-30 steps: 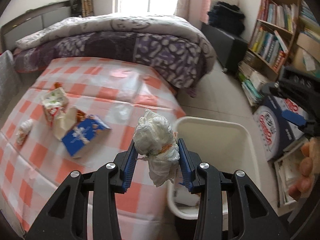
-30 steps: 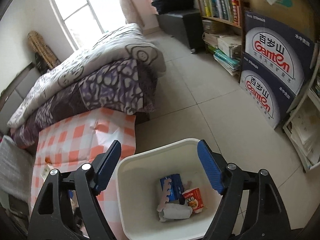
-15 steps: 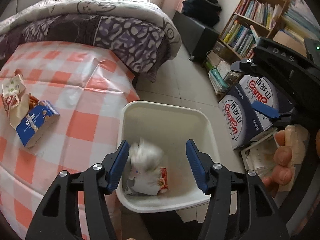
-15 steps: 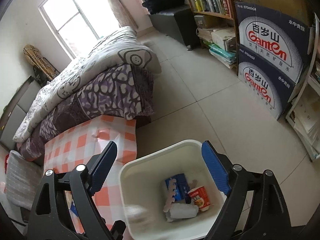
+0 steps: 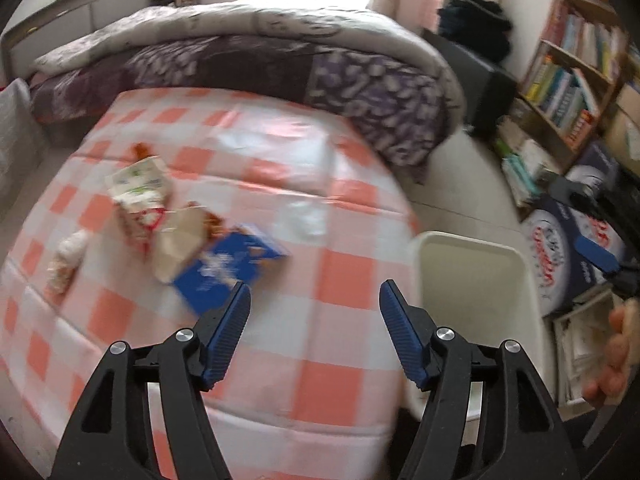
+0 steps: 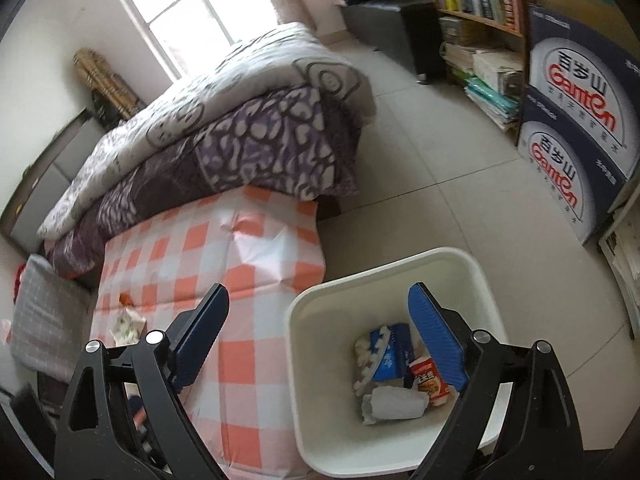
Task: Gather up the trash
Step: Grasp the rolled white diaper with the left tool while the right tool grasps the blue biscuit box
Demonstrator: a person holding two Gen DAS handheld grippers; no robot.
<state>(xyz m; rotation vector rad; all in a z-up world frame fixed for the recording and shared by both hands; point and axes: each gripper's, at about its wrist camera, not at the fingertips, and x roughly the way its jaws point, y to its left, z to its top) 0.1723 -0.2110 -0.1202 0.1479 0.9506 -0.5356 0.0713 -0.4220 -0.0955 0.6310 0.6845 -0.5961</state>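
Observation:
My left gripper (image 5: 315,300) hangs over the orange-checked cloth (image 5: 328,280), its jaws opening with nothing between them. Left of it lie a blue carton (image 5: 224,270), a torn white-and-green packet (image 5: 140,188) and a small crumpled wrapper (image 5: 66,258). The white bin (image 5: 476,280) stands at the cloth's right edge. My right gripper (image 6: 318,302) is above the bin rim (image 6: 384,276), jaws opening and empty. Inside the bin lie a blue box (image 6: 390,354), a red snack cup (image 6: 430,380) and white crumpled paper (image 6: 394,404).
A bed with a purple patterned quilt (image 6: 248,140) lies behind the cloth. A bookshelf (image 5: 576,80) and stacked blue water cartons (image 6: 576,120) line the right side over a tiled floor (image 6: 460,208). A person's hand (image 5: 616,360) shows at the far right.
The left gripper let the white crumpled wad drop into the bin, widened its jaws and swung back left over the cloth. The right gripper's jaws spread a little wider over the bin.

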